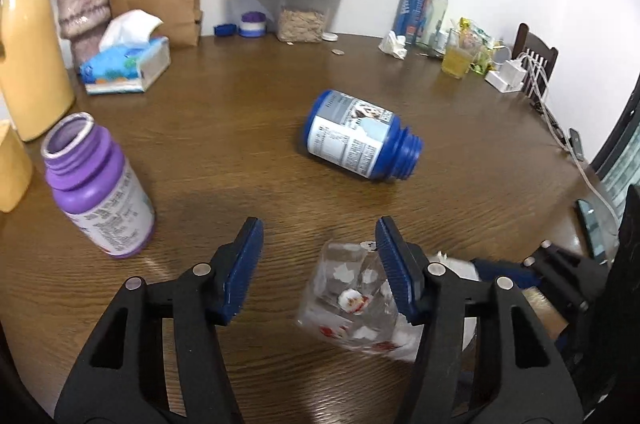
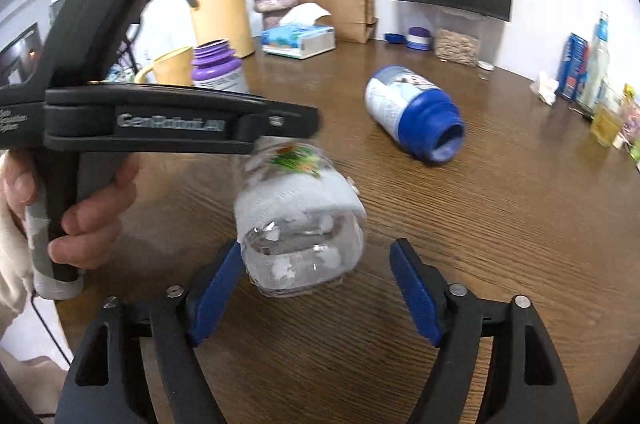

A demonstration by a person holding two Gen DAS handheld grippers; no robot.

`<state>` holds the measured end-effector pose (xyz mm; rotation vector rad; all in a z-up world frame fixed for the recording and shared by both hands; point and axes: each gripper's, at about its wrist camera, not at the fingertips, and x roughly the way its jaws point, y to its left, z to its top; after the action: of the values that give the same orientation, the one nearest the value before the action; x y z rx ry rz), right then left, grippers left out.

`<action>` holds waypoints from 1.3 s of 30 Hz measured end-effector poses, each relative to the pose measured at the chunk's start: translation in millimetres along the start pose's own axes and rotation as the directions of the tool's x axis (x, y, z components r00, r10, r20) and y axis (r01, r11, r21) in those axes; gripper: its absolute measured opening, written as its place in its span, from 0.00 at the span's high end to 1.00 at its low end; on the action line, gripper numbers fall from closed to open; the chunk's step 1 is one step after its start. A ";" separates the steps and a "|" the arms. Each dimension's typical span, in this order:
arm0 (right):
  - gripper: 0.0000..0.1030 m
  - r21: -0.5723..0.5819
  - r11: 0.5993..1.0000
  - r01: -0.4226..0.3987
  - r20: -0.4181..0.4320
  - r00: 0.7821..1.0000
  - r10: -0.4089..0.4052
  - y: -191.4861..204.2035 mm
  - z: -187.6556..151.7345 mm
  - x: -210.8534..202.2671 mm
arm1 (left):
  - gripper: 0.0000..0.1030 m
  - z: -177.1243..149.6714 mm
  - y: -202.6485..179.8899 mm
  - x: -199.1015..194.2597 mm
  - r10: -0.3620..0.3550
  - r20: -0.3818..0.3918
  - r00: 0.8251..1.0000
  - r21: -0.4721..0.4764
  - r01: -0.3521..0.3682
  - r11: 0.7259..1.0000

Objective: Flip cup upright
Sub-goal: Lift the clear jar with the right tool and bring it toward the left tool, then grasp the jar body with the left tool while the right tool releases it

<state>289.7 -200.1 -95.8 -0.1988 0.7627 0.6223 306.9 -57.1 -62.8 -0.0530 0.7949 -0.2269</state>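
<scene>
Black plastic grippers, ribbed blue fingers, silver screws, "GenRobot.AI" lettering, cream sleeve.

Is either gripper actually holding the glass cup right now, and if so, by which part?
Neither clearly is. The left gripper is open, its right finger only beside the tilted clear cup. The right gripper is open around its lower end.

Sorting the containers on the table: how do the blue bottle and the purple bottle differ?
The purple bottle stands upright; the blue bottle lies on its side. The purple bottle's mouth faces up; the blue bottle's mouth faces sideways. Both are uncapped, white-labelled and rest on the wooden table.
</scene>
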 end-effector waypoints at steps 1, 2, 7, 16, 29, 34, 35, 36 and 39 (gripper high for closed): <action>0.17 0.004 1.000 0.027 -0.005 1.000 -0.027 -1.6 -0.9 -0.5 | 0.47 0.3 0.1 -1.1 0.013 0.003 1.000 0.005 -0.013 1.000; 0.17 0.016 0.999 0.037 -0.004 0.999 -0.037 -4.2 -0.7 -1.0 | 0.47 0.6 0.4 -1.9 0.031 0.008 0.999 0.012 -0.031 0.999; 0.17 0.130 0.990 0.047 -0.007 0.999 -0.046 -24.8 -2.6 -3.1 | 0.32 4.2 0.2 -5.5 -0.036 -0.012 0.999 0.042 0.036 0.998; 0.17 0.255 0.966 0.039 0.015 0.999 -0.044 -47.7 -9.6 -12.4 | 0.17 -0.5 -50.4 -7.4 -0.172 -0.160 0.972 0.464 0.227 0.856; 0.17 0.309 0.950 0.047 0.061 0.996 -0.069 -63.1 -3.1 -31.5 | 0.33 2.8 -71.7 21.7 -0.050 -0.261 0.964 0.599 0.203 0.775; 0.17 0.306 0.951 0.045 0.086 0.993 -0.075 -61.0 11.9 -34.2 | 0.32 6.9 -76.0 26.8 -0.016 -0.301 0.954 0.621 0.208 0.755; 0.17 0.305 0.951 0.046 0.088 0.993 -0.076 -60.4 14.2 -34.0 | 0.32 9.1 -76.0 29.2 -0.011 -0.321 0.947 0.616 0.218 0.757; 0.17 0.307 0.951 0.047 0.090 0.993 -0.078 -59.7 16.0 -33.6 | 0.32 11.2 -75.0 31.8 -0.009 -0.342 0.940 0.606 0.228 0.762; 0.17 0.311 0.949 0.051 0.088 0.993 -0.082 -59.2 17.4 -33.2 | 0.34 13.0 -68.1 46.6 0.009 -0.405 0.914 0.567 0.243 0.787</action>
<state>316.5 -256.0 -63.3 0.0936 0.7426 0.4382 335.3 -134.3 -77.3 0.5777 1.0853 -0.6254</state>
